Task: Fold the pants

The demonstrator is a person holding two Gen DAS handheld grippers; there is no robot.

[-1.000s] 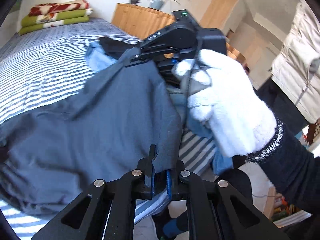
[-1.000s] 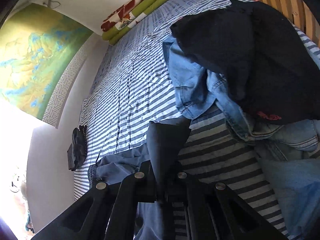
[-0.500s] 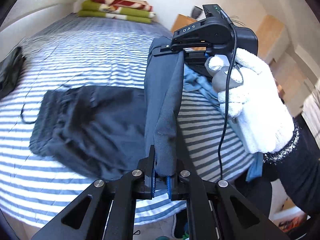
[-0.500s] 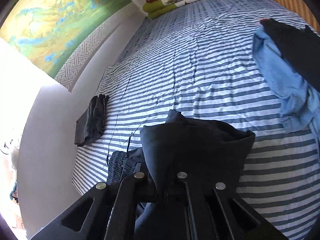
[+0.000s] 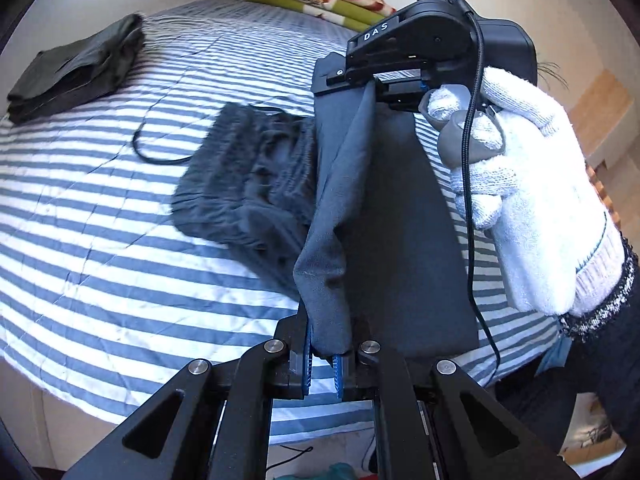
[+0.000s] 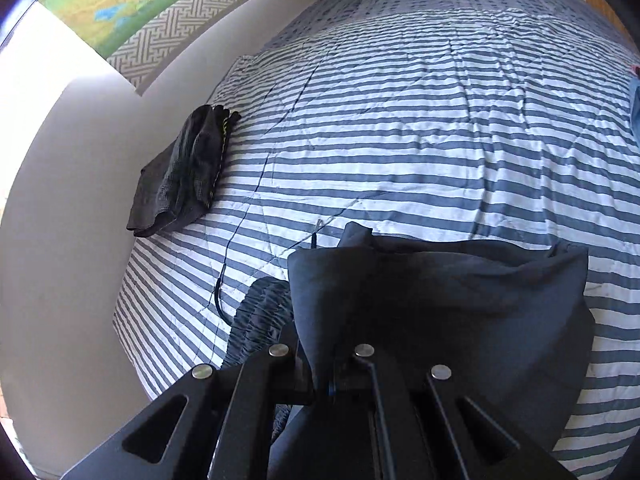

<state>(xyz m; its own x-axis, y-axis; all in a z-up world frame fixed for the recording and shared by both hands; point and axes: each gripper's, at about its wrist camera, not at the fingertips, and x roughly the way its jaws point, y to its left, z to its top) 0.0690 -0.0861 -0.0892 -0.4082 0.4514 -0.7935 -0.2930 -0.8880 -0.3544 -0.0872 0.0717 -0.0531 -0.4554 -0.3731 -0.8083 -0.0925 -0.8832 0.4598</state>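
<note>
Dark grey soft-fabric pants (image 5: 384,208) stretched between two black two-finger grippers above a blue-and-white striped quilted bedspread (image 5: 100,240). Left gripper (image 5: 322,364) clamped narrow on one corner of the cloth, blue pads pinching a bunched edge. Right gripper (image 5: 374,80), carried in a white knitted glove (image 5: 528,200), likewise pinched tight on the opposite corner; from its own camera, jaws buried under the draped cloth. Gathered elastic waistband end of the pants (image 5: 248,184) lying crumpled on the bedspread, just beyond the lifted panel. Near the bedspread's far left edge, a folded dark garment (image 5: 76,72); at its head, stacked green and red blankets (image 5: 320,2). Likely step: carrying the leg ends over toward the waistband for a lengthwise fold. Next move probably calls for lowering both corners evenly onto the waistband, keeping the cloth taut, then releasing.
</note>
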